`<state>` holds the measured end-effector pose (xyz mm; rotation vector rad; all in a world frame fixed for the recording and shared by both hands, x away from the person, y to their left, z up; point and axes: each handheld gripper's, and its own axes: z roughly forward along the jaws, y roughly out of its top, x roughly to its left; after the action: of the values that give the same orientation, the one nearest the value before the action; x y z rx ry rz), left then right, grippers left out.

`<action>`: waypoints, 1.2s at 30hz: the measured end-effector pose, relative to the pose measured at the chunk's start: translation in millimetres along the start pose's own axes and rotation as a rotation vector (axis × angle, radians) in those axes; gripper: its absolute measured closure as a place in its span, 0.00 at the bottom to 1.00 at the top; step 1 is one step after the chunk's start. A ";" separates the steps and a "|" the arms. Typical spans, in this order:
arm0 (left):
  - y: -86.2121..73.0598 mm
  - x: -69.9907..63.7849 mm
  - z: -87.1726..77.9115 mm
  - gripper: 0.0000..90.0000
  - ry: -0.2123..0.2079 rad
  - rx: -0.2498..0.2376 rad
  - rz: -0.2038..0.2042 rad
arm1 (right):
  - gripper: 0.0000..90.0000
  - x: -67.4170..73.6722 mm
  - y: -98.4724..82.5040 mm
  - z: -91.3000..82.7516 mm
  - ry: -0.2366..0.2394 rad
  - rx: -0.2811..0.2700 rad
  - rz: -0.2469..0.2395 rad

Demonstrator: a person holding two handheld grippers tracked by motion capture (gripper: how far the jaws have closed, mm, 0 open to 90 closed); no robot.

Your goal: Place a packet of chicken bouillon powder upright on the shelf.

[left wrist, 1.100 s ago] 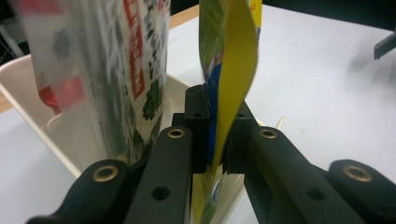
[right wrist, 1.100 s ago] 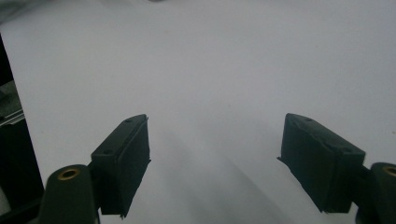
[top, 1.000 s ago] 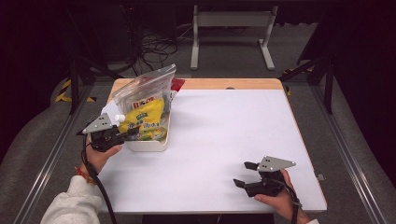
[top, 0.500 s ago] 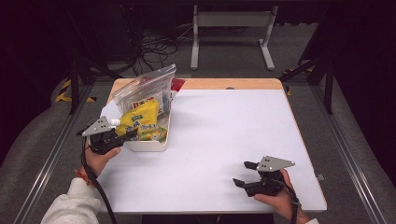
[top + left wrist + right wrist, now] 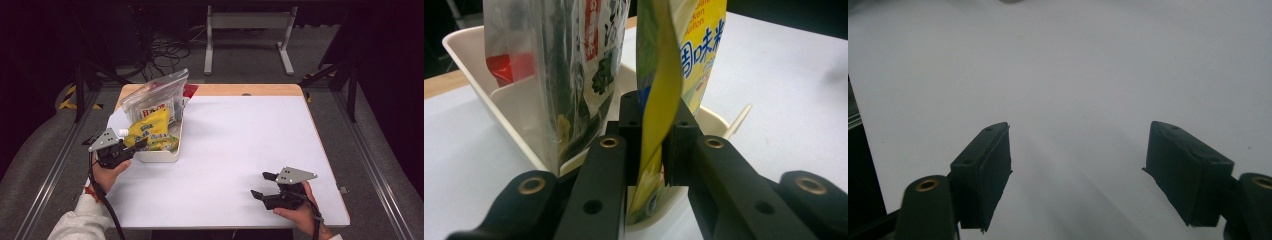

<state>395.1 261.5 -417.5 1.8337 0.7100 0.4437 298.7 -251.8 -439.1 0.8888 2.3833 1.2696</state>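
Observation:
A yellow pouch (image 5: 150,127) with a white cap rises slanted out of the white tray (image 5: 157,156) at the table's left. My left gripper (image 5: 134,145) is shut on the pouch's lower edge at the tray's near left corner. In the left gripper view the pouch (image 5: 664,75) is pinched between the black pads of the left gripper (image 5: 656,117), whose jaws have just been opening slightly with the pouch still between them. Behind it a clear bag (image 5: 155,95) of printed packets (image 5: 559,60) stands upright in the tray (image 5: 469,55). My right gripper (image 5: 262,186) rests open near the table's front right, nothing between its pads (image 5: 983,170).
The white table top (image 5: 240,140) spreads from the tray to the right edge. A wooden strip (image 5: 250,90) runs along its far edge. Beyond the table are cables on the floor (image 5: 165,47) and a metal stand (image 5: 245,30). Metal rails (image 5: 55,165) flank both sides.
The left gripper has drawn back a little toward the near left. The yellow pouch has come up from lying in the tray to a raised slant. The right gripper has stayed put.

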 end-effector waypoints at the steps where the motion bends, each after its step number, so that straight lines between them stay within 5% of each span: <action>1: 0.0 -1.2 0.0 0.90 0.001 -0.005 -0.010 | 0.29 -0.1 0.1 -0.5 -0.002 -0.001 -0.001; 17: 1.2 -6.0 -14.4 0.73 0.058 -0.109 -0.037 | 0.31 -0.5 1.2 2.1 -0.015 0.007 -0.011; 27: 1.1 -12.4 -17.1 0.60 0.104 -0.079 -0.010 | 0.34 1.6 0.1 2.8 -0.005 0.014 -0.020; 36: 0.8 -17.8 -24.9 0.47 0.142 -0.078 -0.034 | 0.33 1.0 0.0 0.3 -0.010 0.005 -0.019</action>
<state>366.8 267.3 -407.2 1.7266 0.8086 0.5755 298.1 -250.9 -439.2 0.8706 2.3828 1.2494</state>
